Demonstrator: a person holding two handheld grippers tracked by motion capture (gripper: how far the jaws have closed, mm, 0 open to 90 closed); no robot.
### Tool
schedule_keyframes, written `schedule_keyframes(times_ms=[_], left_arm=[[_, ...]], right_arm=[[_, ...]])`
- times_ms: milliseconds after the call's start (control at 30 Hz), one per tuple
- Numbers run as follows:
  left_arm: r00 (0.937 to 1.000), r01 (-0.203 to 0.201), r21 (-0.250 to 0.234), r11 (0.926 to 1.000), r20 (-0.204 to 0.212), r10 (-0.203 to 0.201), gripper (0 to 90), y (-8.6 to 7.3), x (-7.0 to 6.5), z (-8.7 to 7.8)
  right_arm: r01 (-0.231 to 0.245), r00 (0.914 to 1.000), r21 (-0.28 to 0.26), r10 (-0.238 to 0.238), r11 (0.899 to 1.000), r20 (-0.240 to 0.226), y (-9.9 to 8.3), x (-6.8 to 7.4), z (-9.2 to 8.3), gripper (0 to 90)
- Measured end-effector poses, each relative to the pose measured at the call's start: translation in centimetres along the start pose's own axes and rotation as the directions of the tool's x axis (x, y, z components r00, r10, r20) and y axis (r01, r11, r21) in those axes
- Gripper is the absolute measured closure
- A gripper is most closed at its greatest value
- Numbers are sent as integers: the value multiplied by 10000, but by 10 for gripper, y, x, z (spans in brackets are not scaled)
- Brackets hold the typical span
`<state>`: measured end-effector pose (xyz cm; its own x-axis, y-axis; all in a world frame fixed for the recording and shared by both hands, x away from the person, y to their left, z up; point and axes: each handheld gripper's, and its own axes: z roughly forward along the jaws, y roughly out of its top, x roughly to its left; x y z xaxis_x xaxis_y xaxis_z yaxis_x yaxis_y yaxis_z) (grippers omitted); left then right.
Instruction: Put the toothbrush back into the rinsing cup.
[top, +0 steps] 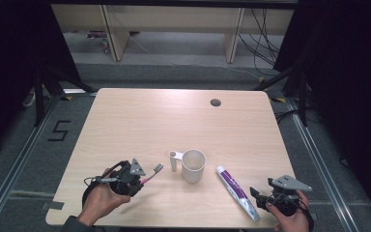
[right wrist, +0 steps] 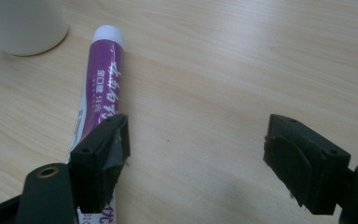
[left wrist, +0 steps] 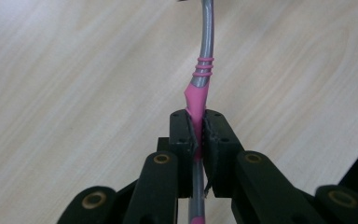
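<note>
A pink and grey toothbrush (top: 150, 175) (left wrist: 199, 88) is held by its handle in my left gripper (top: 134, 180) (left wrist: 196, 135), which is shut on it near the table's front left; the bristle head points toward a white cup (top: 193, 165) (right wrist: 23, 23) with a handle, standing at the middle front. A purple and white toothpaste tube (top: 236, 191) (right wrist: 101, 79) lies flat to the right of the cup. My right gripper (top: 263, 195) (right wrist: 196, 158) is open at the front right, its left jaw over the tube's lower end, nothing between the jaws.
The light wooden table (top: 174, 125) has a round cable hole (top: 215, 102) near its far edge. Dark floor, cables and wooden furniture legs lie beyond the table. Black curtains stand at both sides.
</note>
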<state>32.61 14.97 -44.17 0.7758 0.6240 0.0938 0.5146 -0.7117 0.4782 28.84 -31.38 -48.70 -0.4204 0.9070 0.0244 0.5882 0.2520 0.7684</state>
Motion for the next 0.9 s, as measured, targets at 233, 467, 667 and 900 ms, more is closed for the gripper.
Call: schedule_keyframes(times_ms=[233, 467, 667, 900], left_arm=[[9978, 604, -2624, 9631, -115, -658, 822, -4, 10, -8], [9837, 1697, -4857, 8575, 307, -1773, 822, -2, 15, -8], [9678, 2221, -6032, 7661, 409, -2484, 821, 2, 18, -4], [9591, 2453, -6959, 6749, 731, -2733, 821, 13, 17, 0]], right_arm=[[-91, 9999, -61, 90, 9999, -82, 0, 0, 1, 232], [90, 10000, -90, -90, 9999, -15, 0, -1, 1, 232], [-338, 9994, 123, 338, 9994, -8, 0, 2, 0, 232], [1, 10000, -17, -2, 10000, -38, -1, -1, 2, 231]])
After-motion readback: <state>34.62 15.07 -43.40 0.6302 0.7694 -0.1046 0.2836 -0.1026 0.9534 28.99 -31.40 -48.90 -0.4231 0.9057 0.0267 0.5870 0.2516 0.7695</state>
